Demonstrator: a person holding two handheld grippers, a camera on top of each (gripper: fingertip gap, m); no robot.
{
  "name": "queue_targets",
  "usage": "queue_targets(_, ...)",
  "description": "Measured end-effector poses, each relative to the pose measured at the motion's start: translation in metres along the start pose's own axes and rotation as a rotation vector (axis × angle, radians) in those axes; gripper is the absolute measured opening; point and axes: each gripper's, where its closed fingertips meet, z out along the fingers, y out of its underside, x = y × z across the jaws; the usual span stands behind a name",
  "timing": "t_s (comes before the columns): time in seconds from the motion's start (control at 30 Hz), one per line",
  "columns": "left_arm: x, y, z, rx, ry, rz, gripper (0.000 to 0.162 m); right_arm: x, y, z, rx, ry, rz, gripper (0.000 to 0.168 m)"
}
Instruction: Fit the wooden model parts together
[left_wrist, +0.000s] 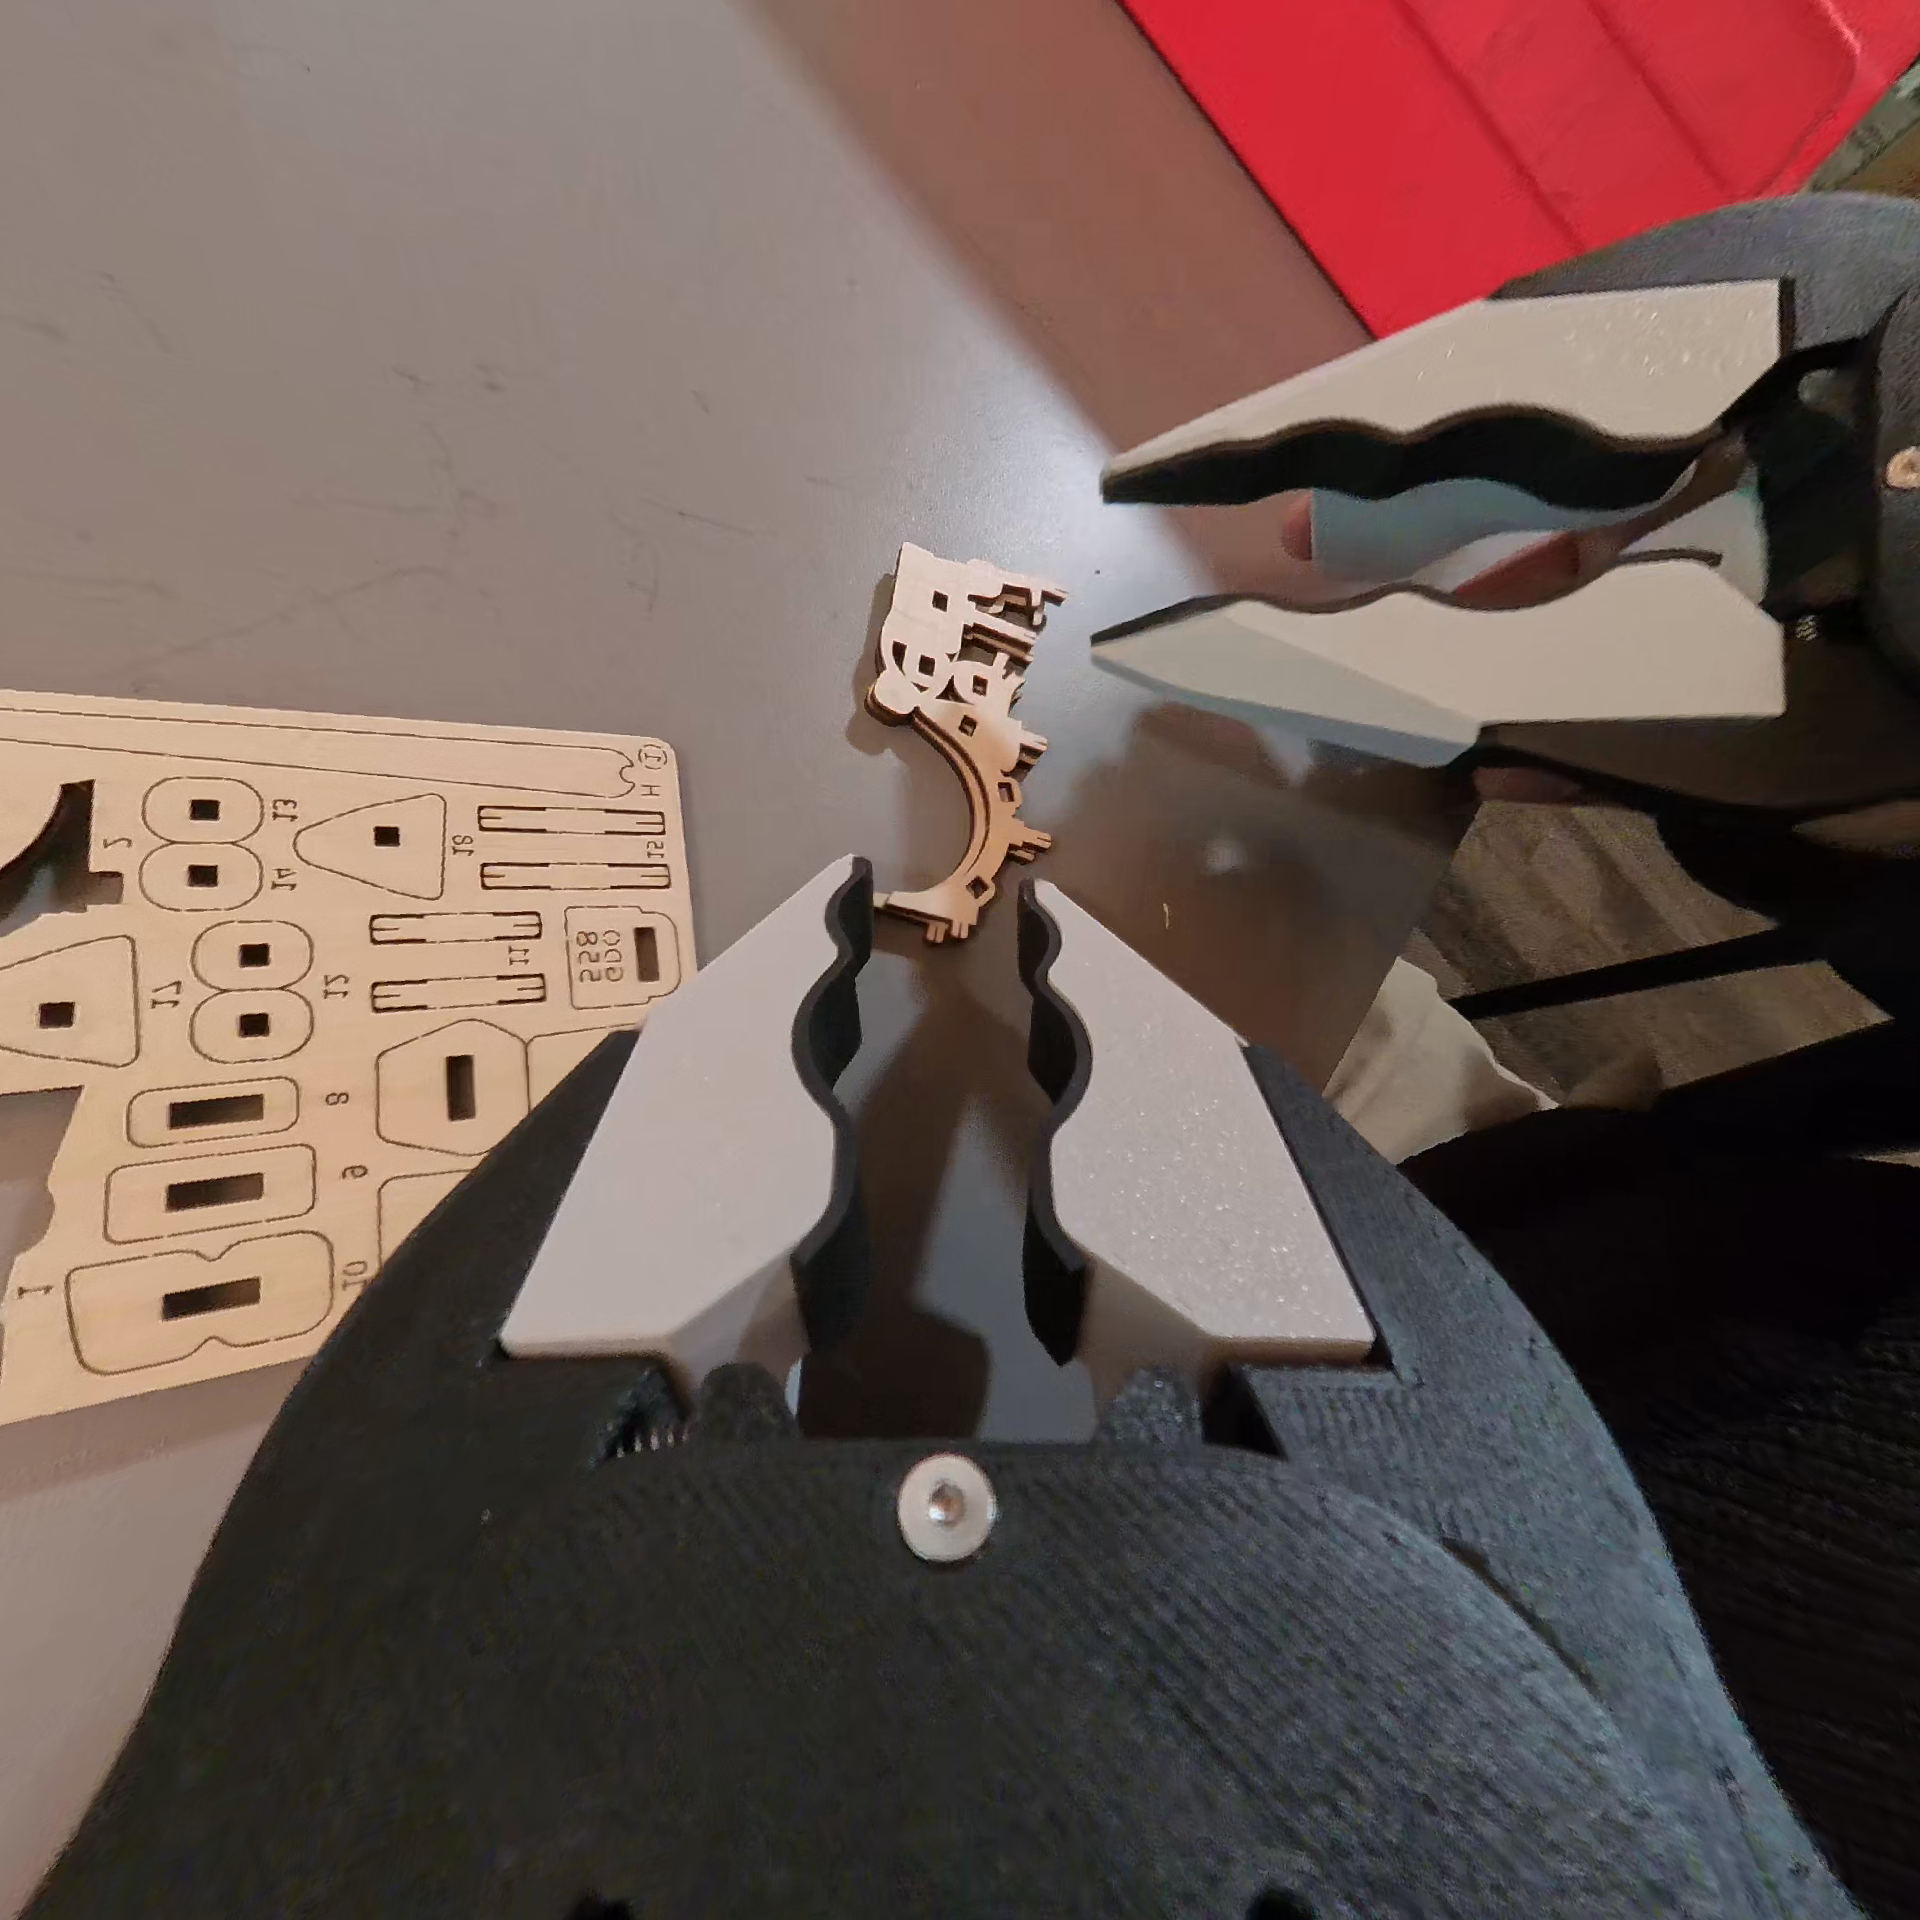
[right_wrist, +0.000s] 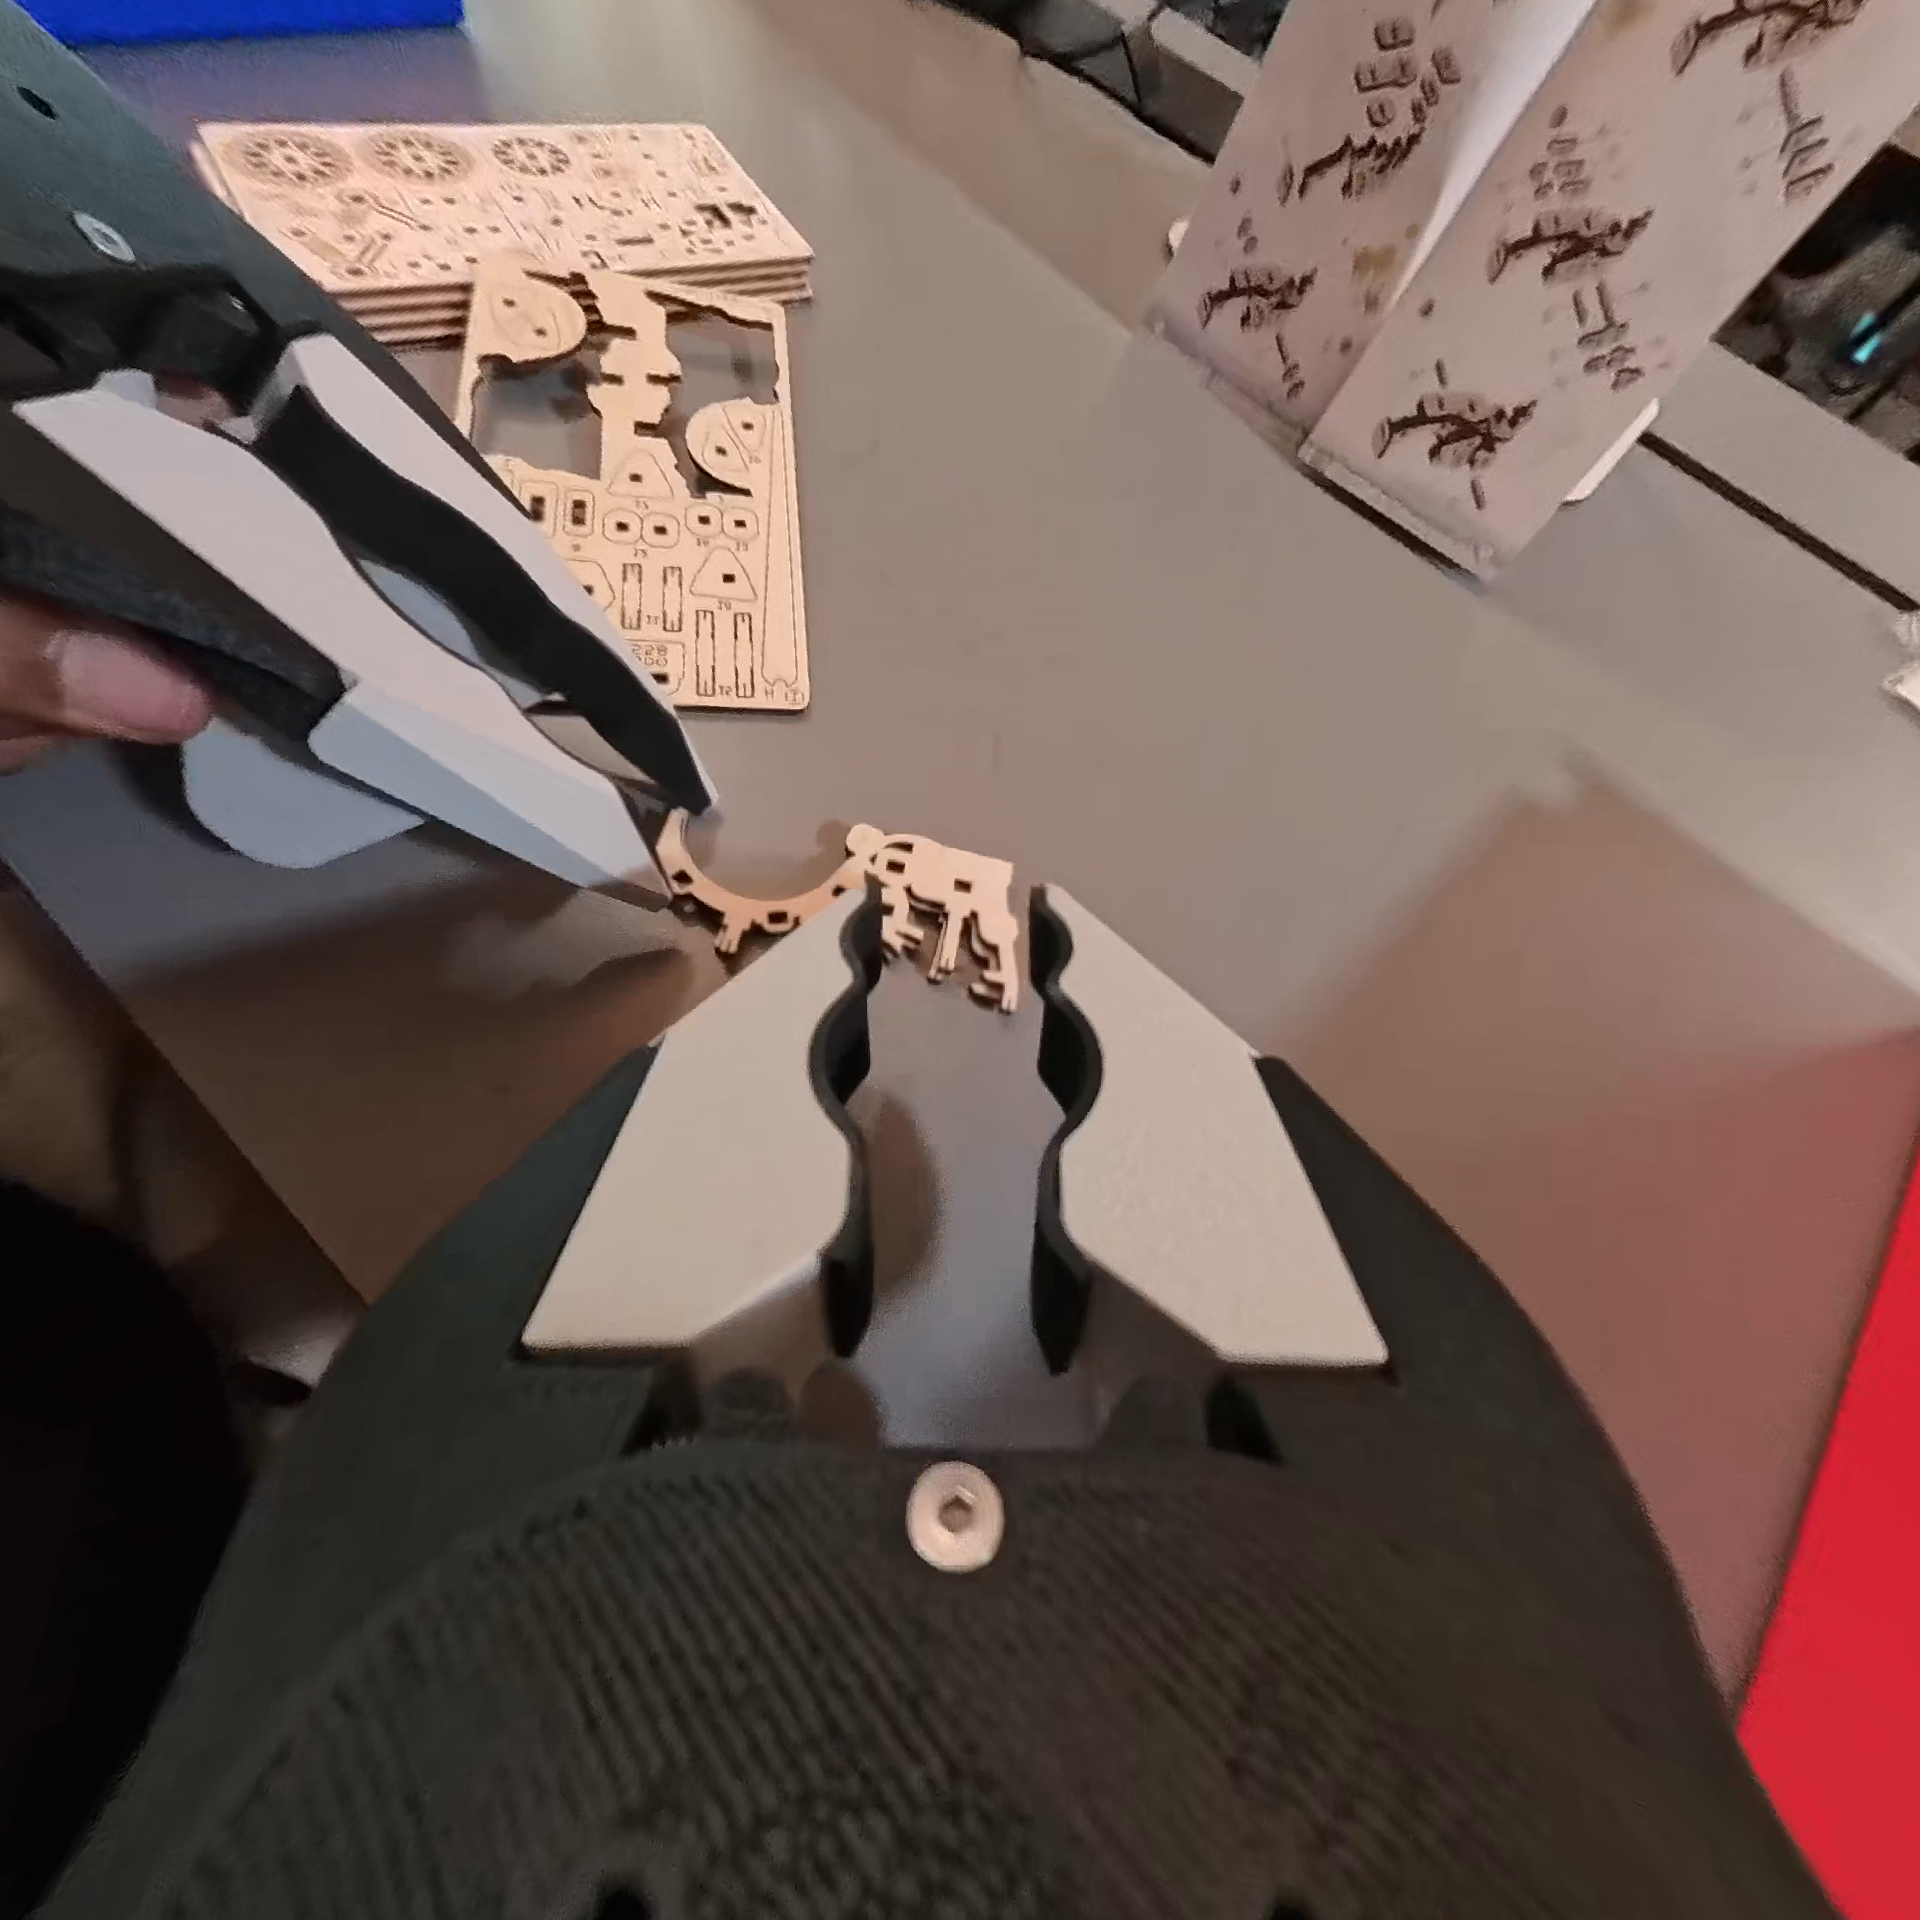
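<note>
A small wooden sub-assembly (left_wrist: 961, 717) lies flat on the grey table (left_wrist: 416, 364). It is a curved notched arm with a blocky stacked end. My left gripper (left_wrist: 945, 883) is open, and the tip of the curved arm lies between its fingertips. My right gripper (left_wrist: 1101, 566) is open just right of the blocky end. In the right wrist view the blocky end (right_wrist: 951, 894) sits between the tips of my open right gripper (right_wrist: 948, 902). There the left gripper (right_wrist: 675, 847) straddles the arc's far end. Neither holds it.
A laser-cut wooden parts sheet (left_wrist: 312, 987) lies left of the piece, partly punched out (right_wrist: 644, 499). A stack of more sheets (right_wrist: 499, 197) lies behind it. Printed white cards (right_wrist: 1455, 291) stand at the back right. A red surface (left_wrist: 1507, 135) borders the table. The table edge is close on the right.
</note>
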Motion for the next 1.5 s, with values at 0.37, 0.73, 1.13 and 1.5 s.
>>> queue_targets(0.37,-0.004,0.0,-0.001,0.001,-0.025,0.016,0.029,-0.005,0.024,0.01,-0.153,-0.192,0.237,0.039)
queue_targets(0.73,-0.004,-0.001,-0.001,0.003,-0.017,0.001,0.028,-0.001,0.025,0.011,-0.154,-0.178,0.262,0.038)
queue_targets(1.13,-0.005,-0.001,-0.001,0.003,-0.023,-0.004,0.025,-0.005,0.026,0.011,-0.164,-0.194,0.243,0.033)
queue_targets(1.5,-0.005,-0.001,-0.001,0.004,-0.015,-0.009,0.026,-0.006,0.026,0.011,-0.163,-0.198,0.231,0.031)
